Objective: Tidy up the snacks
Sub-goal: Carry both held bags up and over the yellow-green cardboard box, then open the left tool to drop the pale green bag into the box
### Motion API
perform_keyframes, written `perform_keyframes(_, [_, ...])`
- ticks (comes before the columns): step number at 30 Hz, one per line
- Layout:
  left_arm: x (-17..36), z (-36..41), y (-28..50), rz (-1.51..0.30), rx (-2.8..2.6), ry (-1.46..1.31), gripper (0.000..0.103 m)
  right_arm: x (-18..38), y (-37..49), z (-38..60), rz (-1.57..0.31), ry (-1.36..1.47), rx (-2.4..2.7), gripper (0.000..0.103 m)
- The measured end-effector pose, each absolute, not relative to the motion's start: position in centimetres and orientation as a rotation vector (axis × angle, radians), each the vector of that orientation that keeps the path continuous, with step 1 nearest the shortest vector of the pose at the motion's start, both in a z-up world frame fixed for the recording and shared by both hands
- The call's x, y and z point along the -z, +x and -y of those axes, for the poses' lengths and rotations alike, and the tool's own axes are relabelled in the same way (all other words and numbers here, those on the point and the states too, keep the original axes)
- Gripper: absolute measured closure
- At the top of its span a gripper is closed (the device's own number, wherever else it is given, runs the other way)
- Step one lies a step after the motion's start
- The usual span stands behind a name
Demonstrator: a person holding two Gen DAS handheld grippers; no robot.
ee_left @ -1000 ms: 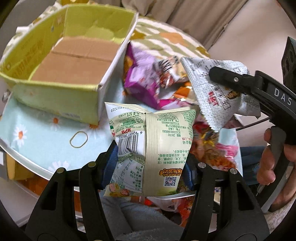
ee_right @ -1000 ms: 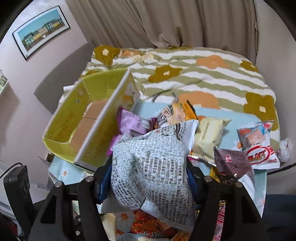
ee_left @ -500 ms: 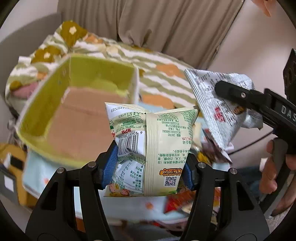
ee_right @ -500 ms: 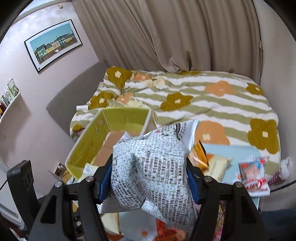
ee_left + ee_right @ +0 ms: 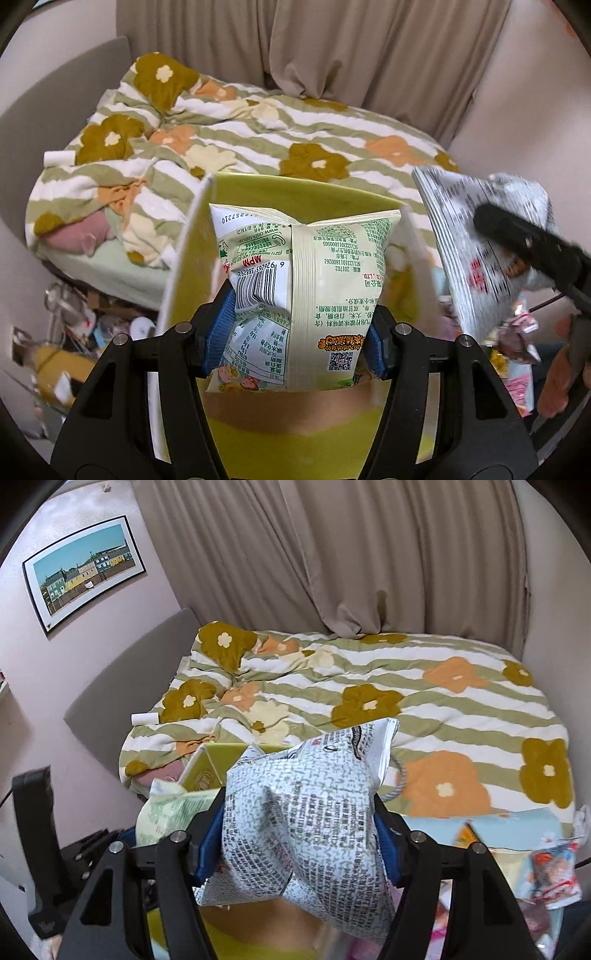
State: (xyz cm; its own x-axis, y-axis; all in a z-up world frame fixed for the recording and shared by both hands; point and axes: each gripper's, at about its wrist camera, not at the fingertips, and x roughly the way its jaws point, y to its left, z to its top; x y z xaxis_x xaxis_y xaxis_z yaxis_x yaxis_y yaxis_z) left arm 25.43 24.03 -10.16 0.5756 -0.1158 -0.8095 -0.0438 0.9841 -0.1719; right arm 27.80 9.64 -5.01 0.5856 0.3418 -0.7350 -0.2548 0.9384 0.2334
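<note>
My left gripper (image 5: 295,339) is shut on a pale green snack bag (image 5: 306,295) and holds it over the open yellow-green cardboard box (image 5: 184,266), whose brown bottom shows just below the bag. My right gripper (image 5: 299,842) is shut on a white snack bag with grey print (image 5: 306,812), also above the box (image 5: 201,771). In the left wrist view that white bag (image 5: 469,236) hangs at the right, beside the box. The green bag (image 5: 162,812) shows at the left in the right wrist view.
A bed with a striped flower quilt (image 5: 369,701) lies behind the box. Loose snack packets (image 5: 554,867) lie on a light blue cloth at the right. Clutter (image 5: 66,332) sits on the floor at the left. Curtains and a wall picture (image 5: 85,568) are behind.
Both grippers have lifted with their bags and moved left from the snack pile to above the box. The box now lies directly under the bags.
</note>
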Motion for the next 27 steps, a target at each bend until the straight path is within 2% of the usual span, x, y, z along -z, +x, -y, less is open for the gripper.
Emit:
perform_keyframes(8, [14.5, -25.9, 30.6, -1.044, 0.076, -0.11, 0.043, 9.0, 30.2, -12.2, -0.986, 0.088, -0.279, 0.039])
perform_keyframes(9, [14.9, -25.9, 31.0, -1.055, 0.073, -0.106, 0.038, 9.3, 30.2, -12.2, -0.994, 0.088, -0.271, 0.039])
perform_keyframes(10, [15.2, -26.0, 31.2, -1.065, 0.075, -0.108, 0.024, 9.5, 30.2, -12.2, -0.998, 0.085, -0.265, 0.039])
perform_keyframes(11, [15.4, -26.0, 31.3, -1.065, 0.087, -0.116, 0.018, 9.6, 30.3, -12.3, -1.003, 0.078, -0.257, 0.039])
perform_keyframes(12, [15.4, -26.3, 31.3, -1.061, 0.093, -0.126, 0.003, 9.8, 30.2, -12.3, -1.006, 0.068, -0.246, 0.039])
perform_keyframes(13, [15.4, -26.4, 31.2, -1.049, 0.088, -0.127, 0.0, 9.9, 30.2, -12.2, -1.008, 0.056, -0.233, 0.039])
perform_keyframes(27, [11.7, -26.6, 26.9, -0.976, 0.082, -0.106, 0.0, 9.8, 30.5, -12.4, -0.984, 0.014, -0.236, 0.039])
